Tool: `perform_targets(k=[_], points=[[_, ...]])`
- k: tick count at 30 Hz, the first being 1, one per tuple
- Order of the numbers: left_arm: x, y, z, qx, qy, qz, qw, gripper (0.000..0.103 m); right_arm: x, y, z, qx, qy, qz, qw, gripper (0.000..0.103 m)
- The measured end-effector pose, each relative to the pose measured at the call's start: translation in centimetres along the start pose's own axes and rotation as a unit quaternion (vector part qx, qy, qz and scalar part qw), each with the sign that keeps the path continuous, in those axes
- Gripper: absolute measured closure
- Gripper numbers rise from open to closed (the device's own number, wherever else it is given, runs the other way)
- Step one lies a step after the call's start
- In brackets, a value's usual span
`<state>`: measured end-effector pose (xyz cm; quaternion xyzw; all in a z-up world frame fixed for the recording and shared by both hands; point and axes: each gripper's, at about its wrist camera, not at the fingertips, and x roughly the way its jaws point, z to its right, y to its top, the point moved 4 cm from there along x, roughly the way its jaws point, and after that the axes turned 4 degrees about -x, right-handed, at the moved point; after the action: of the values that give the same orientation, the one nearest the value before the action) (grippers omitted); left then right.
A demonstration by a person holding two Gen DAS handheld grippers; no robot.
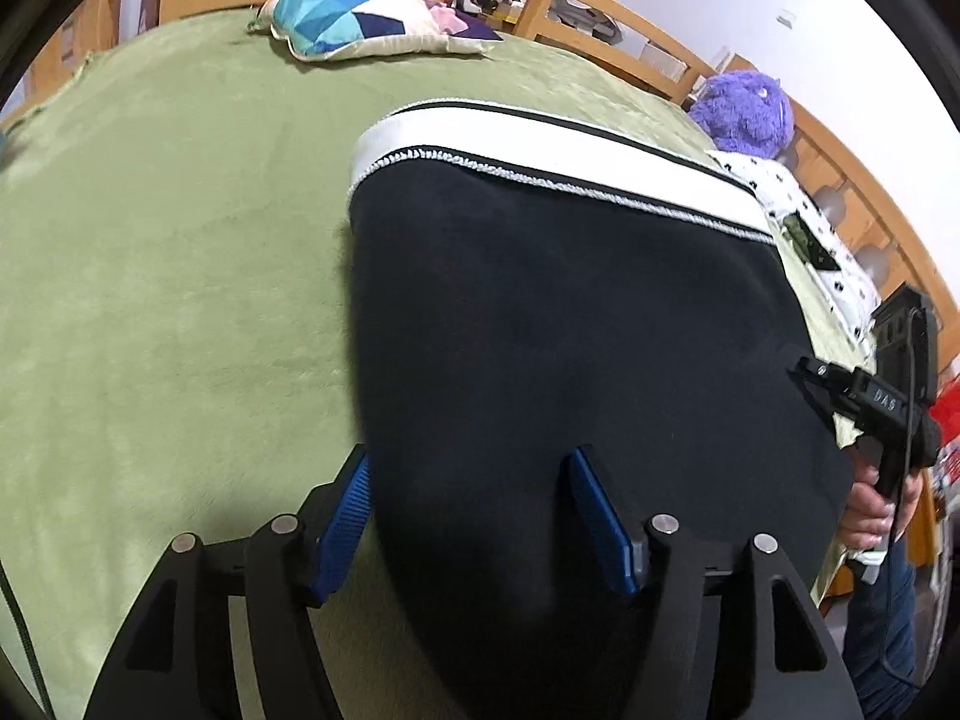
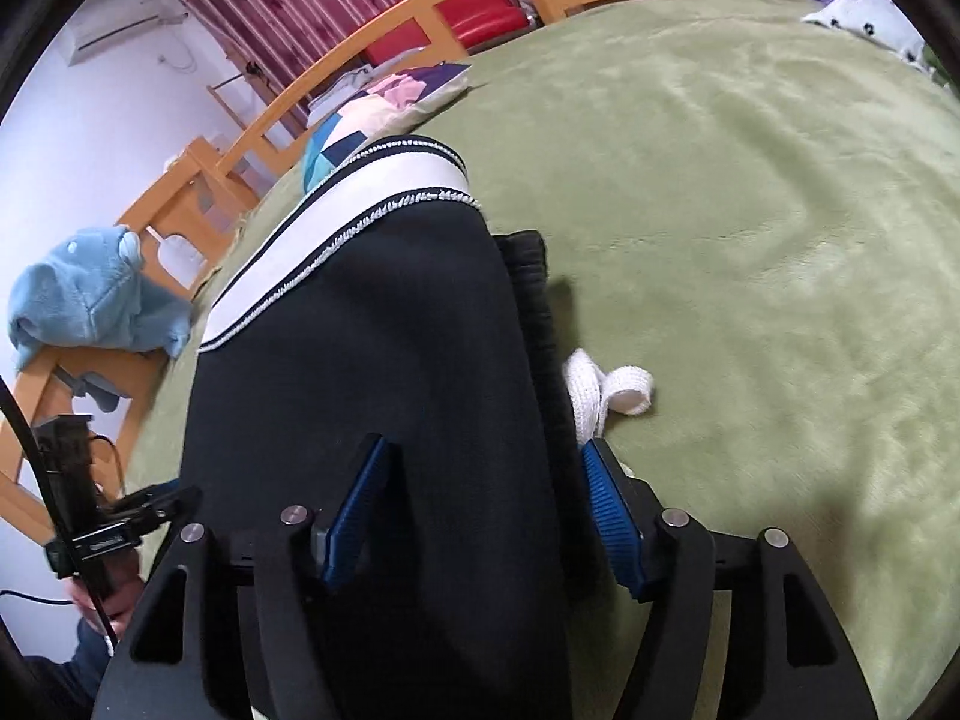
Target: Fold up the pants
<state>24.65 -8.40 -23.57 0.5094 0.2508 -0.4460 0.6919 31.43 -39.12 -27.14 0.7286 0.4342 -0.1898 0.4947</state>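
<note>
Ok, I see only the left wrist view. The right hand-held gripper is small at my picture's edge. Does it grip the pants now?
Observer: No. The right hand-held gripper is open. One blue pad is over the black pants, the other is just past their edge.
Operator: Is anything loose on that side?
Observer: Yes. A white drawstring lies on the green blanket, right beside the pants' ribbed edge.
</note>
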Motion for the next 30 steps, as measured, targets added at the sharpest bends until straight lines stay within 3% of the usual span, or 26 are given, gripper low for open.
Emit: perform_targets(k=[5,7,8,9,12,14,17,20,23,30], points=[[1.8,0.7,-1.6,-0.055,-0.052,-0.013,0.997,0.042,2.1,0.6,-0.1,0.007,0.003,-0.025,1.0,0.033],[2.1,0.9,-1.9,-0.072,-0.079,-0.013,0.9942,0.058,2.2,0.7,-0.2,0.005,-0.002,-0.024,1.0,0.035],[1.8,1.1,-1.8,-0.069,-0.092,-0.008,0.9933,0.074,2.1,0.6,-0.3,0.003,-0.006,-0.021,1.0,0.037],[1.5,1.2,-1.7,-0.064,-0.098,-0.002,0.9931,0.083,2.1,0.7,-0.5,0.003,-0.008,-0.018,1.0,0.039],[-0.1,1.7,-1.9,-0.062,-0.126,0.026,0.9897,0.088,1.3,0.9,-0.8,0.027,-0.009,-0.007,1.0,0.05],[-1.0,1.9,-2.3,-0.068,-0.146,0.029,0.9865,0.089,-0.6,1.3,-1.7,0.034,0.001,0.02,0.999,0.071],[-3.2,2.1,-3.0,-0.066,-0.157,0.042,0.9845,0.091,-2.5,1.7,-4.6,0.034,0.015,0.046,0.998,0.077],[-6.1,2.4,-5.0,-0.065,-0.148,0.068,0.9845,0.091,-2.7,1.5,-7.8,0.033,0.017,0.046,0.998,0.079],[-9.5,2.9,-9.7,-0.079,-0.125,0.091,0.9848,0.091,-1.6,0.3,-12.1,0.03,0.056,0.036,0.997,0.08],[-13.1,2.8,-18.4,-0.101,-0.037,0.086,0.9904,0.09,4.0,-3.0,-21.7,-0.003,0.122,0.004,0.992,0.081]])
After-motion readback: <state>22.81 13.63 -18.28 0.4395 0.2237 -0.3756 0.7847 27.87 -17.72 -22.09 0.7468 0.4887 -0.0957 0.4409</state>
